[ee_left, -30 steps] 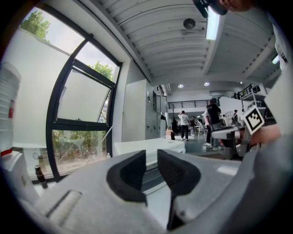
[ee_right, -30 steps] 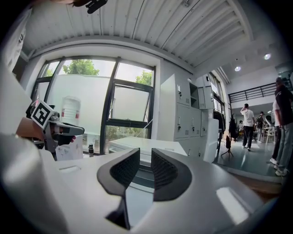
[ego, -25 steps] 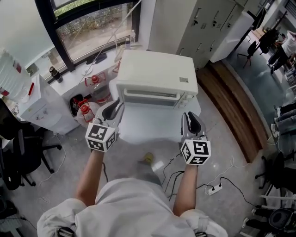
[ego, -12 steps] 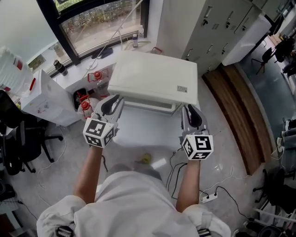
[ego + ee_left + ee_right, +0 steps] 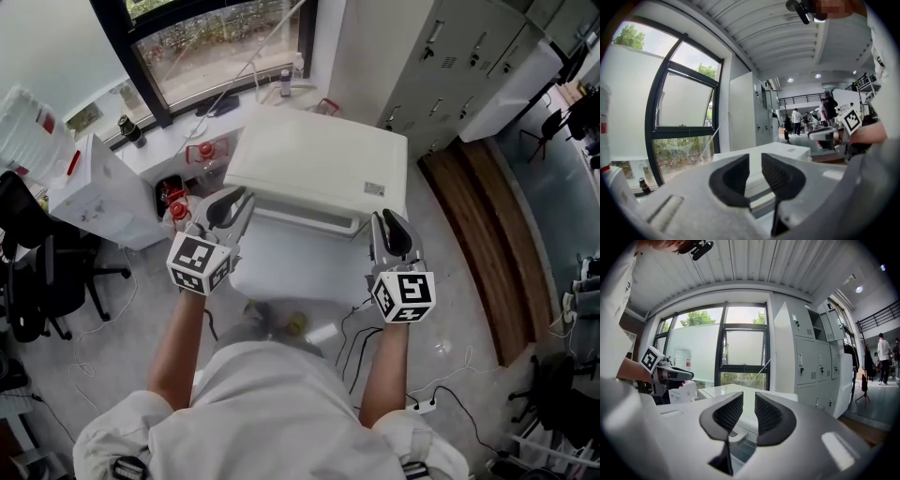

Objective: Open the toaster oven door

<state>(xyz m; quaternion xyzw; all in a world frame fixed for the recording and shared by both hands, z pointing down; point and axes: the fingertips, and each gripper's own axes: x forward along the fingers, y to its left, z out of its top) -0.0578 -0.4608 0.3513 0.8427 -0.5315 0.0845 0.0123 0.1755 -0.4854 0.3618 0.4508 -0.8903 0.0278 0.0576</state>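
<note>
1. Head view: the toaster oven (image 5: 314, 169) is sitting on the worktop (image 5: 291, 277), door shut, handle (image 5: 302, 221) facing the person.
2. The left hand-held gripper (image 5: 239, 197) and right hand-held gripper (image 5: 386, 219) are hovering just before it, jaws barely parted, pinching nothing.
3. Risk: those narrow gaps are looking too tight for the handle; the pads could bump off it.

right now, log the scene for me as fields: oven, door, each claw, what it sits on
toaster oven: white, standing on a white table
door: looks shut, handle untouched
left claw: jaws slightly apart, nothing between them, short of the oven's left front corner
right claw: jaws slightly apart, nothing between them, pointed at the oven's front
task: door not yet opened
</note>
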